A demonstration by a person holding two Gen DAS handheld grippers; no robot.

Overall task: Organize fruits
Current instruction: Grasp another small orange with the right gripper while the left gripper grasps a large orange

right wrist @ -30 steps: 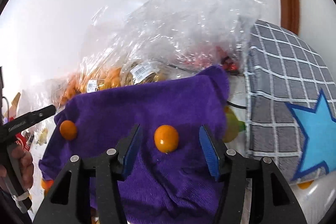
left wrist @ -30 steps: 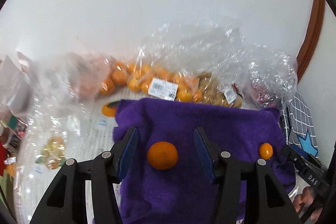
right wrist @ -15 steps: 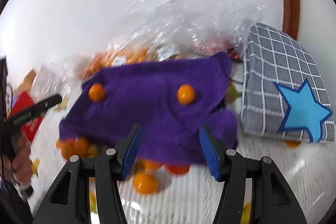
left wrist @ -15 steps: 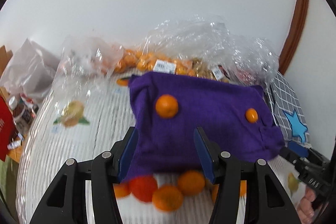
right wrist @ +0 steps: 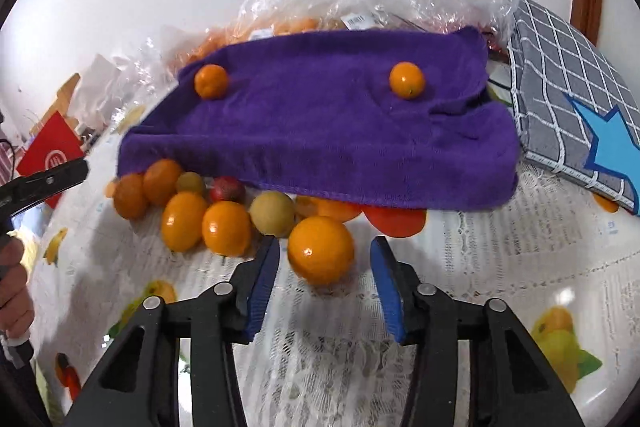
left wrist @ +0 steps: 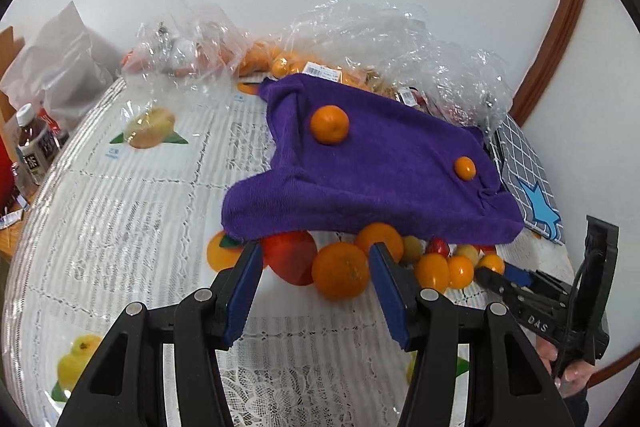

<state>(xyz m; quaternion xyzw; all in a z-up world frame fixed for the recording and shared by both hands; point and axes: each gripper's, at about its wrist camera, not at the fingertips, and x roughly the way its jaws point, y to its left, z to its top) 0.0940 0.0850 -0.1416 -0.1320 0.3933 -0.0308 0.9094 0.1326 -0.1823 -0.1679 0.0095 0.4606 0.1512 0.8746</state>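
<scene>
On the table [left wrist: 120,211], purple towel [left wrist: 380,167] half hides piled fruits [right wrist: 224,223].

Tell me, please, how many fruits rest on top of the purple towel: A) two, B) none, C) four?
A: two oranges sit on the towel, one near its left end and one toward the right; the other loose fruits lie on the table by its front edge.

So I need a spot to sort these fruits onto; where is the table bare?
Bare tablecloth lies left of the purple towel, toward the bottle, and just before the fruit pile. Crowded: under the towel's front edge and along the plastic bags at the wall.
</scene>
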